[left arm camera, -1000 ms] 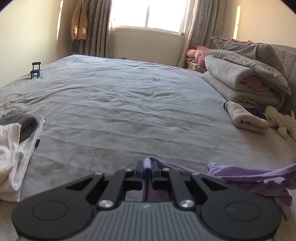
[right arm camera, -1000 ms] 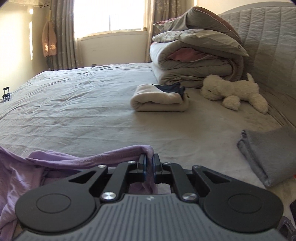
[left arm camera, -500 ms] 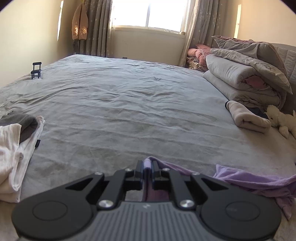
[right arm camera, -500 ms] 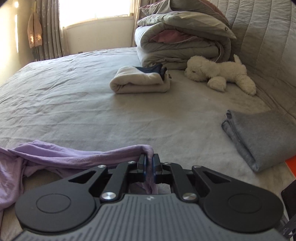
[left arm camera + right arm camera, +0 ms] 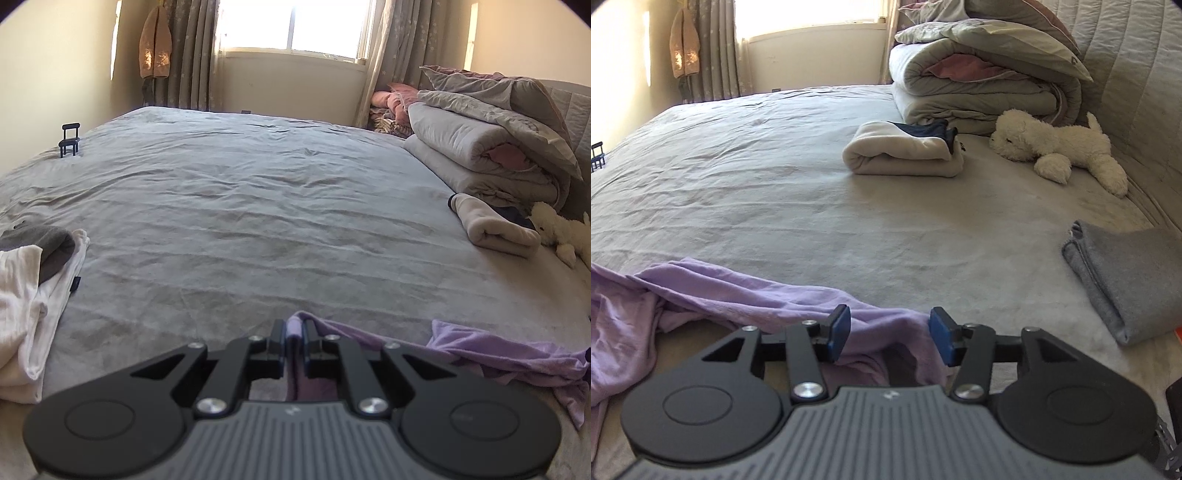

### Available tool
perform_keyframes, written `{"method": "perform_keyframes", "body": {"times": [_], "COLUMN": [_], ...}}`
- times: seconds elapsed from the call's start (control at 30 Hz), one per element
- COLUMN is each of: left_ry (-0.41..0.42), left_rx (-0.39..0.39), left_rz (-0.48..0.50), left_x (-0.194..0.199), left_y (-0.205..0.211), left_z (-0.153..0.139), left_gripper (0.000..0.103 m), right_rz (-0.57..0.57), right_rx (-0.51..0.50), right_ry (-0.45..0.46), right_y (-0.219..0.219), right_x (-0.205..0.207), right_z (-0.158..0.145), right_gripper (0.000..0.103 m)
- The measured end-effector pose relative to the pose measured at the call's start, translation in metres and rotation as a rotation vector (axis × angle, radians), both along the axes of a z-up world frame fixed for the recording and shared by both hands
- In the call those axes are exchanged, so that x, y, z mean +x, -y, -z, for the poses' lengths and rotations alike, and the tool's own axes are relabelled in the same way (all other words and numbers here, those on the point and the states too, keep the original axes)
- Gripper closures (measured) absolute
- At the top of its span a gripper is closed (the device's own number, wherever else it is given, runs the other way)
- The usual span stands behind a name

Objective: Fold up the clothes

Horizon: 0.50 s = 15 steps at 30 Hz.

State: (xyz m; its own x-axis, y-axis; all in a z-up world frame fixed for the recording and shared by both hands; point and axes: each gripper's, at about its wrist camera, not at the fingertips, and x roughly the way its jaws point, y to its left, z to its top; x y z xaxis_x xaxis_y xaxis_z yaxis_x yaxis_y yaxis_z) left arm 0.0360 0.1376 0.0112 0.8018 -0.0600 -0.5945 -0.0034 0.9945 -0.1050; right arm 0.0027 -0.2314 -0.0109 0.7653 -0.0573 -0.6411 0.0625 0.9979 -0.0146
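Observation:
A lilac garment [image 5: 746, 291] lies rumpled on the grey bed sheet [image 5: 775, 184], low at the near edge. My left gripper [image 5: 294, 341] is shut on a fold of the lilac garment [image 5: 509, 350], which trails off to the right. My right gripper [image 5: 889, 334] is open, with its blue pads [image 5: 839, 328] on either side of the garment's edge, which lies between them on the bed.
A folded cream garment [image 5: 905, 151], a stack of folded duvets [image 5: 979, 85] and a white plush dog [image 5: 1060, 147] sit at the far right. A folded grey garment [image 5: 1126, 280] lies at the right. White and grey clothes [image 5: 33, 280] lie at the left. A tiny black chair [image 5: 69, 140] stands far left.
My right gripper has opened and let go of the lilac garment, which has dropped onto the bed. My left gripper stays shut on its fold.

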Motion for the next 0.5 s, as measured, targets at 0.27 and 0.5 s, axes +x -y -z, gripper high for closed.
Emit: {"method": "perform_keyframes", "body": {"times": [0.27,0.5], "left_ry": [0.007,0.024], "left_rx": [0.002,-0.001], "left_rz": [-0.008,-0.008], "left_x": [0.001,-0.002], "left_y": [0.001,0.001], "left_z": [0.000,-0.002], "left_gripper": [0.094,0.094], "right_rz": [-0.165,-0.321], "right_rx": [0.020,-0.031], "right_ry": [-0.005,-0.012], "right_y": [-0.031,-0.069], "right_x": [0.000,0.001], "right_z": [0.000,0.007], "right_gripper": [0.051,0.051]}}
